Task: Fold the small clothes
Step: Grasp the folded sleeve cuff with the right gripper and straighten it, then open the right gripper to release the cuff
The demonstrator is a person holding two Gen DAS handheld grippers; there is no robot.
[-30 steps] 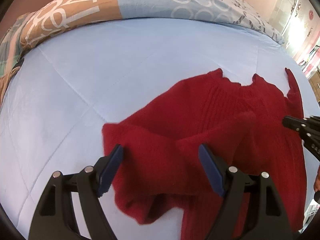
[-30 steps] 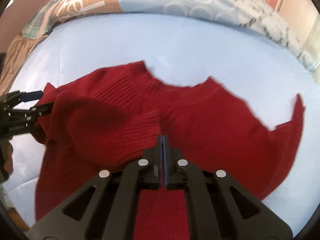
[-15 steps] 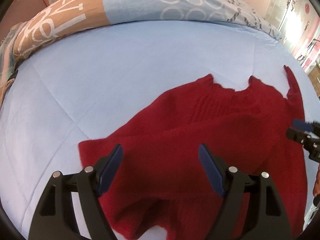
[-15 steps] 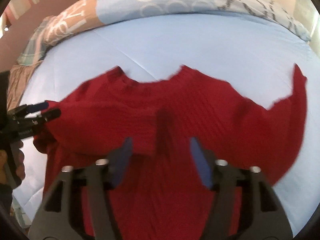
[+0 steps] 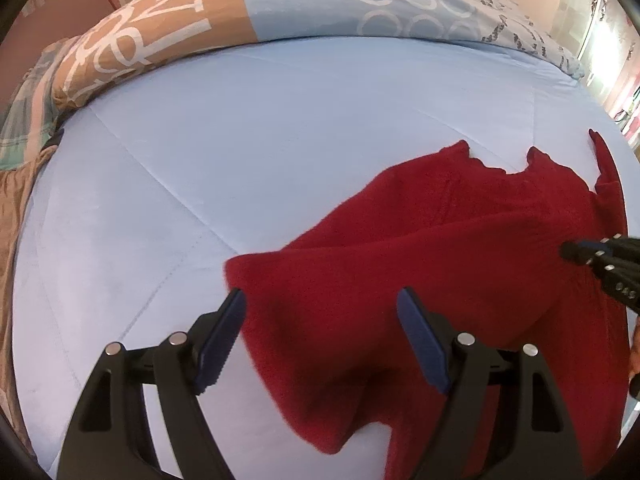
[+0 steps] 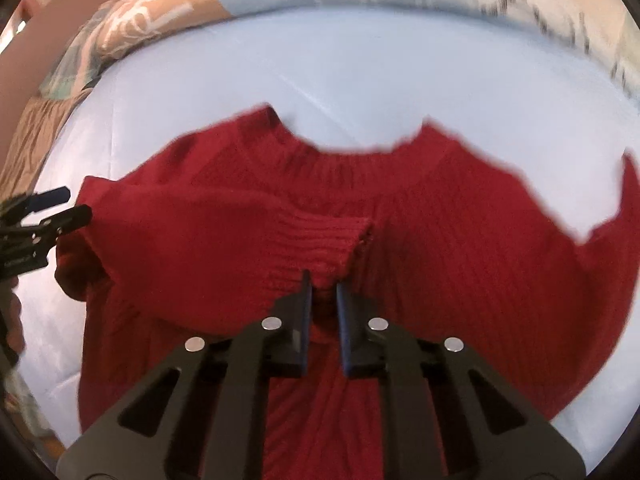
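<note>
A red knit sweater [image 5: 460,240] lies on the light blue bed, neckline at the far side. Its left sleeve is folded across the chest, with the ribbed cuff [image 6: 328,240] near the middle. My left gripper [image 5: 320,312] is open over the folded shoulder edge and holds nothing. It shows at the left of the right wrist view [image 6: 60,204]. My right gripper [image 6: 322,284] has its jaws a narrow gap apart just below the cuff, with nothing between them. It shows at the right of the left wrist view [image 5: 592,256]. The right sleeve [image 6: 624,200] lies spread out.
The light blue bedsheet [image 5: 240,152] spreads around the sweater. A rolled patterned quilt [image 5: 280,8] lies along the far edge. Brown and checked fabric [image 5: 16,184] lies at the left edge.
My right gripper let go of the cuff, opened wide, then narrowed again near it. The sleeve now lies across the chest. My left gripper stayed open while its view shifted so the sweater sits further right.
</note>
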